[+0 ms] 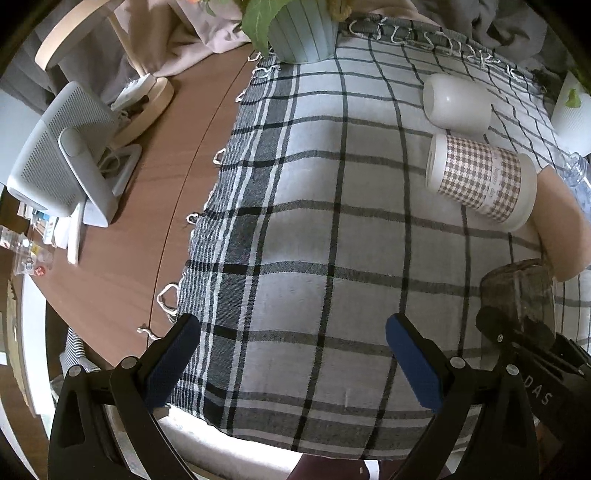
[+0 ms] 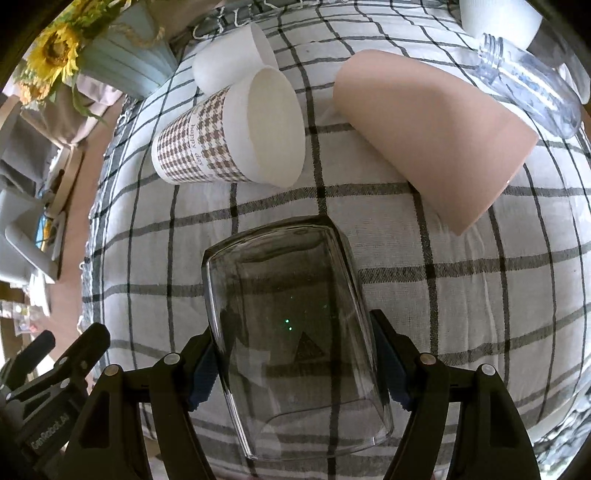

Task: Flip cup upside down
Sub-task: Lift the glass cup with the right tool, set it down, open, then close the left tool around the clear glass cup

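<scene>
A clear smoky glass cup [image 2: 295, 332] sits between the blue pads of my right gripper [image 2: 295, 369], which is shut on its sides. The cup's flat base points away from the camera and its open rim is toward me, over the checked cloth [image 2: 461, 295]. In the left wrist view the same cup [image 1: 517, 291] shows at the right edge with the right gripper [image 1: 517, 332] on it. My left gripper [image 1: 291, 350] is open and empty above the cloth [image 1: 314, 221], left of the cup.
A houndstooth paper cup [image 2: 221, 140], a white cup [image 2: 229, 62], a pink cup [image 2: 436, 140] and a clear plastic bottle [image 2: 532, 88] lie on their sides on the cloth. A pale blue flower pot [image 1: 303, 33] stands at the back. A white fan [image 1: 62, 166] stands on the wooden table [image 1: 166, 184].
</scene>
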`<state>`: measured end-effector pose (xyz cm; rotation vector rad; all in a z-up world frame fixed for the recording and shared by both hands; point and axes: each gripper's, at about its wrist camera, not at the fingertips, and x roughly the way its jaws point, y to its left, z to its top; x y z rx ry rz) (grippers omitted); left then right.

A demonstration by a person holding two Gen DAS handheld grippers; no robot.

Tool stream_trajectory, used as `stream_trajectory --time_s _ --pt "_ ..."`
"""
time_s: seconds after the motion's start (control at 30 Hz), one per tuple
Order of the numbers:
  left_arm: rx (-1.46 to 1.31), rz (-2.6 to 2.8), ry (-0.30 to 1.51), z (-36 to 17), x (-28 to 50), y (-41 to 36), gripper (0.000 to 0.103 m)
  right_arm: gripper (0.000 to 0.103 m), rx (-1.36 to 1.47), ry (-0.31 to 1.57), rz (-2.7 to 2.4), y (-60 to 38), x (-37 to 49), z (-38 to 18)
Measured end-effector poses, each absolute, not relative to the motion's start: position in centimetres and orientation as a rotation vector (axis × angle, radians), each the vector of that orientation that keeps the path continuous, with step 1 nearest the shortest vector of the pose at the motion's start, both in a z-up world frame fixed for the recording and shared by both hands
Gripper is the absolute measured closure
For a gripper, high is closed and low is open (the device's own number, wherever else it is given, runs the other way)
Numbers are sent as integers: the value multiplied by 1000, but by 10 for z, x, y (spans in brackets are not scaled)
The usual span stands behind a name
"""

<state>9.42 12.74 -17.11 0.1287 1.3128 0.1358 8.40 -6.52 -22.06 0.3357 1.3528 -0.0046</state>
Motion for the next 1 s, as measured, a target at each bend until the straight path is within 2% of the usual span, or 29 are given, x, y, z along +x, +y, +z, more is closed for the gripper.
stream_trajectory --time_s 0.07,0.13,0.37,0.6,1.0 --pt "123 132 1315 -170 94 127 0 27 335 1355 6 -63 86 -220" --pt "117 129 1315 -169 94 125 0 21 340 1349 15 -63 87 -218" --pt "64 89 1309 -153 90 117 0 21 380 1295 5 -81 68 -191" --pt "44 11 1293 -135 91 86 0 21 417 1163 -66 -120 50 -144" --pt "89 -104 1308 -135 106 18 1 21 496 1130 -177 -187 31 -139"
